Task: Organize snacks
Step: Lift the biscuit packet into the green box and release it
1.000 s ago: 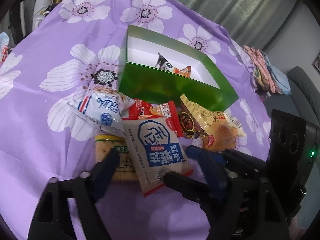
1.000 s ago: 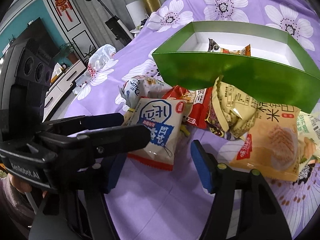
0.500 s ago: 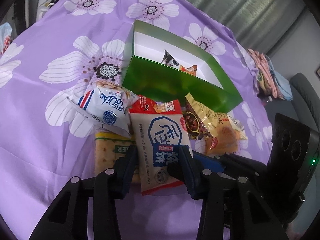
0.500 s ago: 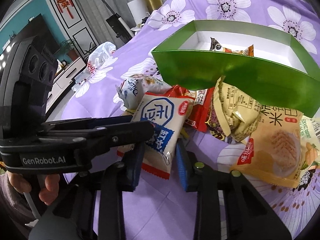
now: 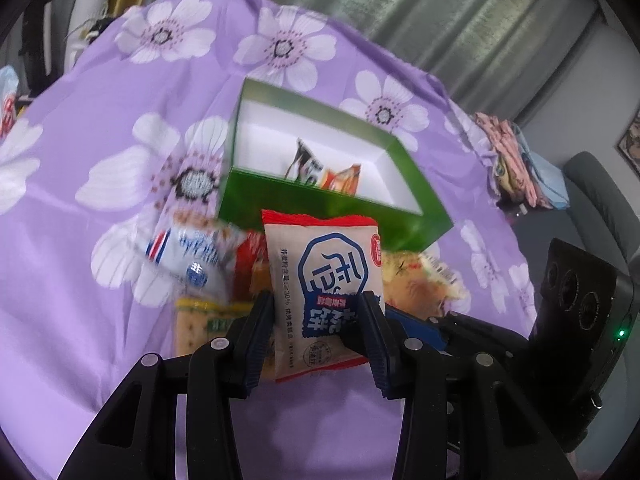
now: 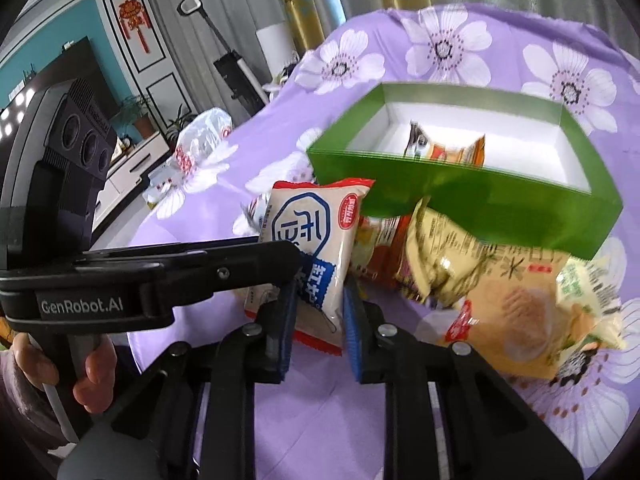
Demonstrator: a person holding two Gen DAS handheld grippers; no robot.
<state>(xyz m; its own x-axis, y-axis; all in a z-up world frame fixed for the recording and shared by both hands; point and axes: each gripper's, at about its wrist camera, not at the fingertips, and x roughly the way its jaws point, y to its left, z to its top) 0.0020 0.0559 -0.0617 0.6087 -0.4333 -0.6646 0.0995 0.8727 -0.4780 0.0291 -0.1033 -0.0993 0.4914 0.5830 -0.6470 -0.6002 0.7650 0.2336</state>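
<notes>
The white snack packet [image 5: 325, 288] with the blue emblem and red crimped ends stands upright, lifted off the purple flowered cloth [image 5: 120, 208], just in front of the green box [image 5: 320, 208]. The left tongs [image 5: 318, 334] are closed on the packet's lower half, one pad against each side edge, so the top half rises free above the pads. In the right wrist view the right tongs [image 6: 320, 320] are also drawn in to a narrow gap, with the packet's [image 6: 310, 252] lower corner between the blue pads; whether both pads press on it cannot be told for sure, though they look to touch it. The left tool crosses in from the left of that view, its tip at the packet's side. The green box [image 6: 480, 200] sits open behind the packet, its white inside holding one small orange and black packet [image 6: 444, 146] near the front wall. Against the box's front wall lies the heap of other snacks: a blue and white pouch [image 5: 192, 256] to the left of the held packet, a cracker pack [image 5: 200, 320] below that, a red packet [image 6: 380, 248] and yellow bags [image 6: 508, 312] to the right. In front of the heap, away from the box, the cloth is bare. The box's front wall top edge stands level with the packet's upper half.
</notes>
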